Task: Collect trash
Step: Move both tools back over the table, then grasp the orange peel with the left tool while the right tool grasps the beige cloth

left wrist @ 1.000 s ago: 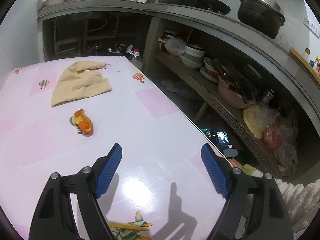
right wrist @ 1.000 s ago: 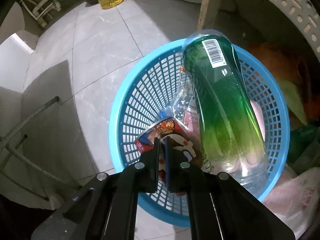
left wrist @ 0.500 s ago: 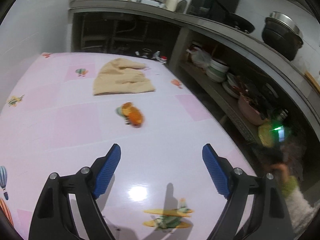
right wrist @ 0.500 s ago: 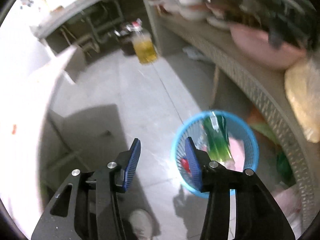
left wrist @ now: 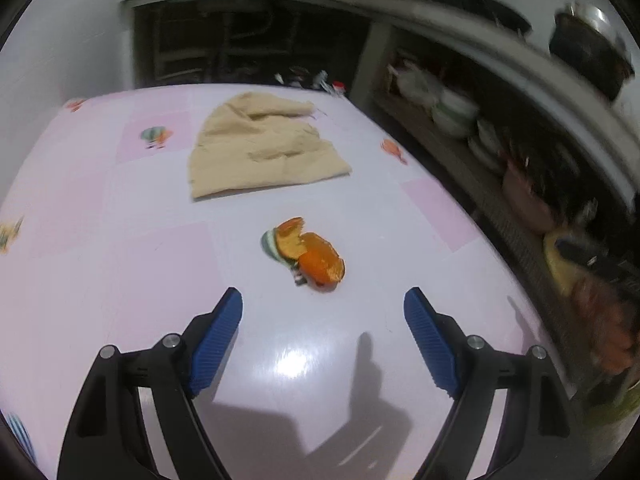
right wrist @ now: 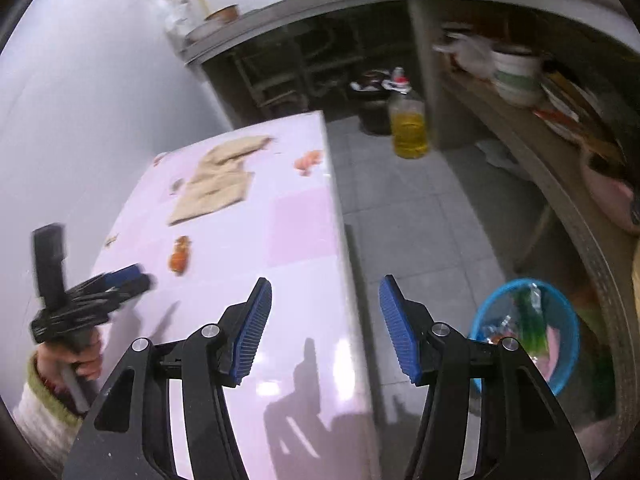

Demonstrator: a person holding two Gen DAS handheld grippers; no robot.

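trash left on the pink tabletop (left wrist: 120, 280) comes down to one piece: a crumpled orange wrapper (left wrist: 308, 254) lying near the middle, well short of the folded beige cloth (left wrist: 264, 152) behind it. the wrapper sits just ahead of the left claw (left wrist: 322, 320), roughly centred between its two blue pads, which looks like a deliberate line-up for a pick. that claw is spread wide and empty, pads apart from the wrapper, tilted down toward the tabletop at a slant. in the right wrist view the same left claw (right wrist: 120, 280) shows at the far left edge, blurred, with the person's hand (right wrist: 82, 356) wrapped around its handle and a pale sleeve with a green cuff below it.

the right claw (right wrist: 326, 320) hangs above the near edge of the tabletop, angled down so that its view takes in both the surface and the grey floor beside it. its jaws are opening and nothing lies between them. the blue basket (right wrist: 528, 336) stands on the floor to the right, under the shelf, and already holds a green bottle (right wrist: 530, 320) and some wrappers, so it serves as the bin; keeping it close to the table's side makes each drop short. a jug of yellow oil (right wrist: 408, 128) stands farther back on the floor. my guess is the wrapper goes next.
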